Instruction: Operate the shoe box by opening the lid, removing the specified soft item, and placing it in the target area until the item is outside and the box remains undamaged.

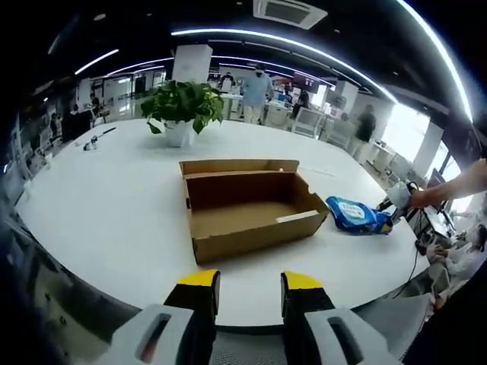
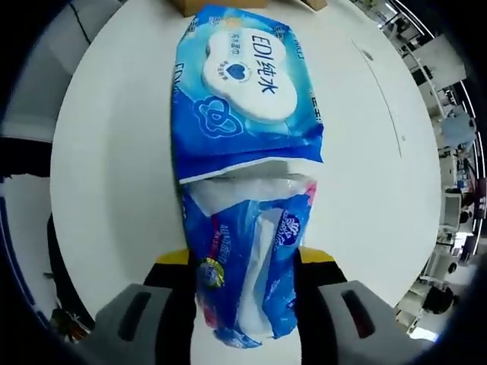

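White and round, the big table stands in an open office, with ceiling lights above and some people far behind it. On its far left part I see a potted plant, well apart from everything else.

In the left gripper view, the shoe box sits in the middle of the table, lid folded back, and its inside looks empty to me: only bare cardboard floor. My left gripper hovers before the near edge of the table with its jaws apart and nothing between them.

To the right of the box, just beside its right end, lies the wipes pack, the soft item. It is already outside the box. My right gripper is at its far right end, seen there from the side.

In the right gripper view, the pack stretches straight away from my right gripper, its long axis in line with the jaws, and the near end is crumpled between them. The jaws are closed on that end. The far end of the pack points toward the box, of which I see only a corner at the top.

I judge the item is removed and the box is undamaged; what remains is to let the pack rest on the table and release it. The right gripper is the one near; the left is well apart.
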Tool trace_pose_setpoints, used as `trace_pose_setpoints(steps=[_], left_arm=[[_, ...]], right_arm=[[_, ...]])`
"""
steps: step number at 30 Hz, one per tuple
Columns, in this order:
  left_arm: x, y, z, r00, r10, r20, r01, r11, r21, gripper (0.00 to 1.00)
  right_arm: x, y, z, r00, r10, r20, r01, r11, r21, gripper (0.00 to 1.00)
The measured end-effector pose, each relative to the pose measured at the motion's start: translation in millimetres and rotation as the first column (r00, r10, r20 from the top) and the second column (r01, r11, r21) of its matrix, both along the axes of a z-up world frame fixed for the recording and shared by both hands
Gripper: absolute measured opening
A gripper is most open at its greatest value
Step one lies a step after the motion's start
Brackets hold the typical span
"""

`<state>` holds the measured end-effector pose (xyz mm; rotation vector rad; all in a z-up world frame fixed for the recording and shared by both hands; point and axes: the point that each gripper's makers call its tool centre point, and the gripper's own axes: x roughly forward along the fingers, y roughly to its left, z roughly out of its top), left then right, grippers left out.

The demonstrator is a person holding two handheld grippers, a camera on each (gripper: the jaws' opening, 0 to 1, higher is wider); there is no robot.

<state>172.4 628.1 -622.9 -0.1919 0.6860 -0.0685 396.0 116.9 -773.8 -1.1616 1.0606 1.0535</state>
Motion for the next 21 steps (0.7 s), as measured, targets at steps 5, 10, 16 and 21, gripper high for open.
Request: trace_pose_setpoints(steps=[5, 10, 16, 21], left_arm=[[-0.4, 0, -0.1, 1.0, -0.005, 0.004, 0.005, 1.0, -0.006, 0.32], [4.0, -3, -1.9, 1.0, -0.021, 0.01, 0.022, 1.0, -0.018, 0.32], [14.1, -11, -3.6, 0.998, -0.059, 0.019, 0.06, 0.997, -0.039, 0.32], [25.8, -16, -4.5, 0.994, -0.101, 0.03, 0.103, 0.994, -0.046, 0.32]], right_arm=[[0, -5, 6.5, 0.999, -0.018, 0.044, 0.019, 1.0, -0.004, 0.51], [-2, -7, 21.9, 0.996, -0.062, 0.068, 0.06, 0.998, 0.035, 0.5], [-9, -6, 41.2, 0.979, -0.19, 0.07, 0.18, 0.975, 0.13, 0.51], [-10, 5, 58.2, 0.95, -0.306, 0.059, 0.282, 0.926, 0.252, 0.52]])
